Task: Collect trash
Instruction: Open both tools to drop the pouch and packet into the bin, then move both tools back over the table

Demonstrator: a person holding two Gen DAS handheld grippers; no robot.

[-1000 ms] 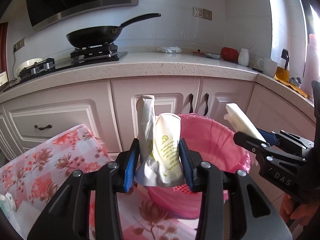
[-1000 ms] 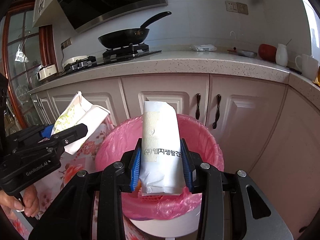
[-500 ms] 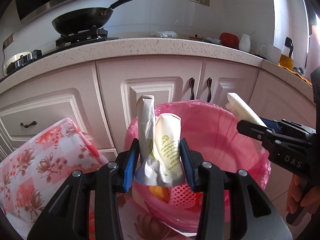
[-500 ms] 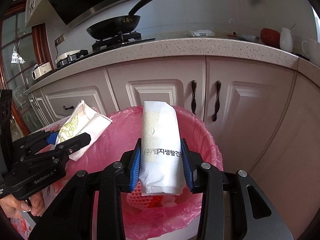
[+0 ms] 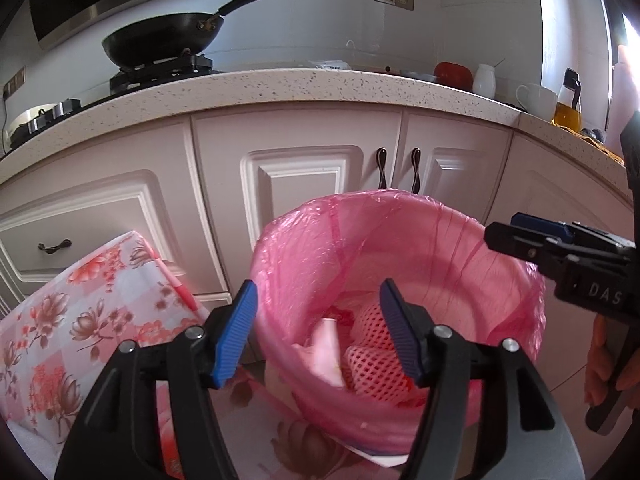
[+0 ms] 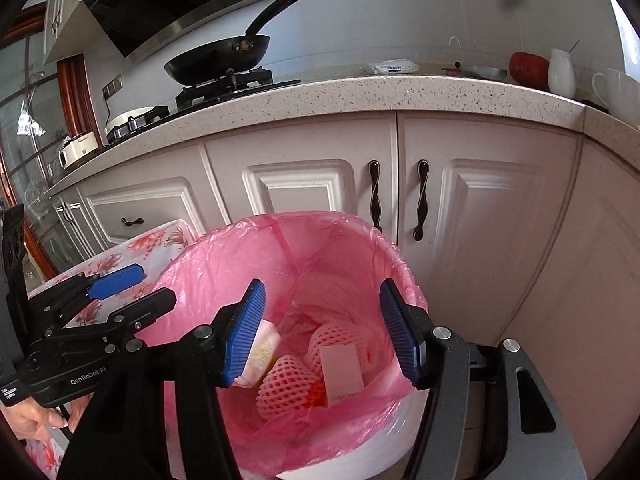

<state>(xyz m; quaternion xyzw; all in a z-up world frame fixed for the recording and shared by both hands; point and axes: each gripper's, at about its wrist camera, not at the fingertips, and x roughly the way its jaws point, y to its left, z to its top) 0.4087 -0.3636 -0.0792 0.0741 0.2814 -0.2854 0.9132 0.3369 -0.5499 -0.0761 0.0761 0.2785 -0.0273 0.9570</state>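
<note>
A white bin lined with a pink bag stands before the kitchen cabinets. Inside lie foam fruit nets, a white packet and a crumpled pale wrapper. My left gripper is open and empty over the bin's left rim; it also shows in the right wrist view. My right gripper is open and empty above the bin mouth; it shows at the right of the left wrist view.
A table with a floral cloth stands left of the bin. Cabinet doors with dark handles are right behind it. The counter above carries a wok on a stove, a cup and jars.
Both grippers have opened and let go of their packets, which now lie in the bin. Both have moved closer over the bin mouth.
</note>
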